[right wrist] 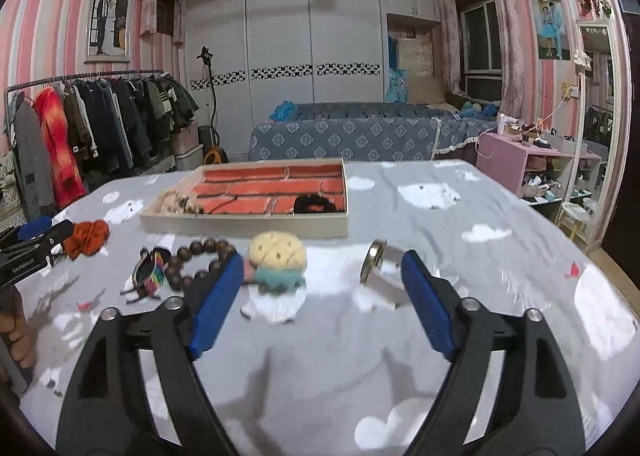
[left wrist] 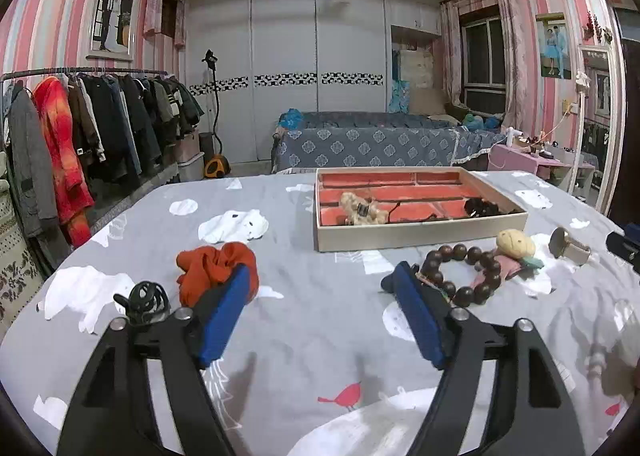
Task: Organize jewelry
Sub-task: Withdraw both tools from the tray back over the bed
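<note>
A shallow tray (left wrist: 420, 234) with a red lining stands on the grey bedspread; it holds a cream scrunchie (left wrist: 360, 208) and a black scrunchie (left wrist: 482, 208). My left gripper (left wrist: 322, 272) is open and empty above the cloth, between an orange scrunchie (left wrist: 216, 268) and a dark bead bracelet (left wrist: 460, 272). A black claw clip (left wrist: 146, 298) lies at its left. My right gripper (right wrist: 322, 260) is open and empty, just short of a cream and teal hair clip (right wrist: 278, 260) and a watch (right wrist: 378, 264). The tray (right wrist: 248, 224) lies beyond.
A small multicoloured item (right wrist: 150, 274) lies left of the bracelet (right wrist: 200, 262). The left gripper's tip (right wrist: 38, 232) shows at the far left. A clothes rack (left wrist: 80, 128) stands left of the bed, a sofa (left wrist: 380, 140) behind, a pink shelf (right wrist: 520, 164) at the right.
</note>
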{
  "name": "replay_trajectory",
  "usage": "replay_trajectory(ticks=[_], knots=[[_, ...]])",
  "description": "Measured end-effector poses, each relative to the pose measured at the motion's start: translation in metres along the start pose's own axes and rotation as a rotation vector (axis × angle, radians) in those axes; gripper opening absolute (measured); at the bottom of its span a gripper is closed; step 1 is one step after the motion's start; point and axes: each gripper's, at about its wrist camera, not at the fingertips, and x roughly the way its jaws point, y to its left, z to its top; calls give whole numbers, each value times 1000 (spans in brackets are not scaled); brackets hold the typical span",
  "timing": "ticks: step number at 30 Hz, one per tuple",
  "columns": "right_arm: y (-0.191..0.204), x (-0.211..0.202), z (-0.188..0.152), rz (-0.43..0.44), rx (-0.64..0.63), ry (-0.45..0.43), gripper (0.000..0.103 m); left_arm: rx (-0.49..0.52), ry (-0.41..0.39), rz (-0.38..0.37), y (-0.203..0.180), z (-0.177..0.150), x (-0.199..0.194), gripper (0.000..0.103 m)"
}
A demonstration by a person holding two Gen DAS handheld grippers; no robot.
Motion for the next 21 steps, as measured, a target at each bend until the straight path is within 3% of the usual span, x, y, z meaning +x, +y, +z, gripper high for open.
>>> replay_trajectory(ticks=[8, 21], knots=[[2, 2, 2, -2, -9, -8, 93, -26, -42, 22, 3, -2, -10, 88], [0, 6, 1, 1, -10, 8, 93, -4, -27, 24, 3, -1, -5, 89]])
